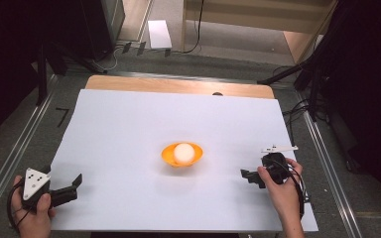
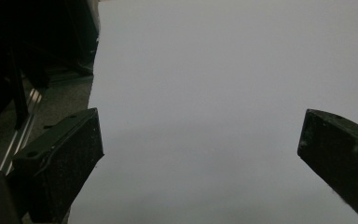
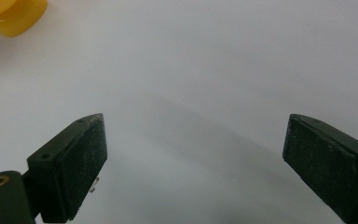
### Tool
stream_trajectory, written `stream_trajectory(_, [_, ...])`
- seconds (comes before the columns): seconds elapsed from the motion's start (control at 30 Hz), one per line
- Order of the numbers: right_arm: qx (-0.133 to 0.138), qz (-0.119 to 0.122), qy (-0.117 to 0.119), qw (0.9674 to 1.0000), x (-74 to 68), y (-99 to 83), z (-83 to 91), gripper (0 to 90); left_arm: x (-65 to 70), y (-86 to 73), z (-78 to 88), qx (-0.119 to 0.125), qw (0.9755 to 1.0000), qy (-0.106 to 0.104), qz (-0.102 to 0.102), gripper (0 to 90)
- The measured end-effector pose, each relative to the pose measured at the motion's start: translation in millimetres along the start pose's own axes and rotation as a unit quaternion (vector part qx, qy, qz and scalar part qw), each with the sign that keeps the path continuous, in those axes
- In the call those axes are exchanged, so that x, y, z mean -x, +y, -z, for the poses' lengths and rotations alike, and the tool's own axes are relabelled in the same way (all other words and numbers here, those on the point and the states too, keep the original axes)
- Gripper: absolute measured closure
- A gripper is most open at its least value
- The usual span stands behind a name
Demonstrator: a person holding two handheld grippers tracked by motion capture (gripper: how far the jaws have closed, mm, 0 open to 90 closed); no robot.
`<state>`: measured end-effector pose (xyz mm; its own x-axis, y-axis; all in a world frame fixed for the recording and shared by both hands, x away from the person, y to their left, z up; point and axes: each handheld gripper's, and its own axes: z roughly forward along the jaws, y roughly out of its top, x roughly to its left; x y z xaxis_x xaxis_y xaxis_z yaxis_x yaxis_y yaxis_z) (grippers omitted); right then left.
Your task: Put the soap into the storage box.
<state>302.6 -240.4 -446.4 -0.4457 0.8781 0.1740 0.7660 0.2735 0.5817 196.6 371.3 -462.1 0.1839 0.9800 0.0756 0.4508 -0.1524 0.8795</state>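
Bowl (image 1: 167, 154), one, holds one white ball (image 1: 183, 152); two grippers, left (image 1: 74, 184) and right (image 1: 245, 174), fingers wide, empty.

A small orange bowl (image 1: 181, 154) sits upright near the middle of the white sheet (image 1: 129, 129) that covers the table. Its rim faces up and its shallow body narrows toward the base. A white ball (image 1: 183, 152), round and smooth, rests inside the bowl, and its top rises above the rim.
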Motion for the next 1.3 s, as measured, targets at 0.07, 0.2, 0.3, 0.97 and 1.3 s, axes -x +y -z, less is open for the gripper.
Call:
stream_trajectory(0.07, [0.001,-0.003,-0.003,1.0,2.1,-2.8,1.0,6.6,0.0,-0.1,-0.1,0.001,1.0,0.0,0.0,0.0])
stream_trajectory(0.2, [0.002,-0.009,0.0,1.0,6.1,-8.0,3.2,6.4,0.0,0.0,0.0,0.0,1.0,0.001,0.0,0.0])
stream_trajectory(0.3, [0.005,-0.012,-0.003,0.9999,9.5,-11.7,4.9,6.2,0.0,0.0,0.0,0.0,1.0,0.001,0.0,0.0])
stream_trajectory(0.97, [0.032,-0.042,-0.012,0.9985,37.6,-52.0,22.0,4.5,0.2,0.1,0.0,-0.002,1.0,0.001,-0.002,0.0])
stream_trajectory(1.3, [0.062,-0.06,-0.019,0.9961,54.9,-73.6,36.6,4.5,0.2,0.0,0.1,-0.001,1.0,0.0,-0.001,0.0])
